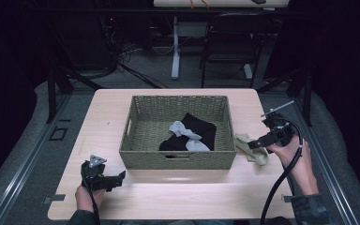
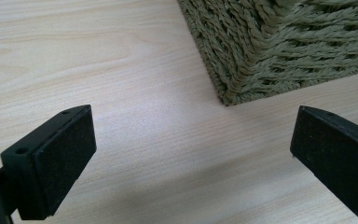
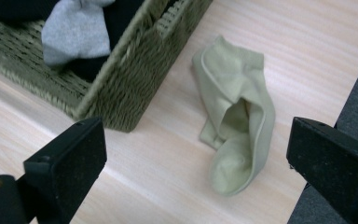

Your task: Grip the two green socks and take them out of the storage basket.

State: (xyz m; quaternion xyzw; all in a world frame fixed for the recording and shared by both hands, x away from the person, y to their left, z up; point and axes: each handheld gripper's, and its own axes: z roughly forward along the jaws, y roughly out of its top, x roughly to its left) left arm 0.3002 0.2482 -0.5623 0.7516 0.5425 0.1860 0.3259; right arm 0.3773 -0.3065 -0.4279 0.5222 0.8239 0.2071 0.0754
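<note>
Right gripper view: pale green sock (image 3: 235, 126), soft knit, crumpled and folded, long axis running away from the wide-open, empty fingers (image 3: 70, 163), flat on wood-grain worktop (image 3: 168, 177) beside the woven basket (image 3: 121, 88).

Bare table (image 1: 178, 197) along near edge, woven basket (image 1: 178, 159) blocking the middle, green sock (image 1: 253, 149) lying right

The sock (image 1: 252, 148) lies on the table (image 1: 178, 194) just right of the basket (image 1: 178, 159) (other clothes (image 1: 191, 133) inside).
</note>
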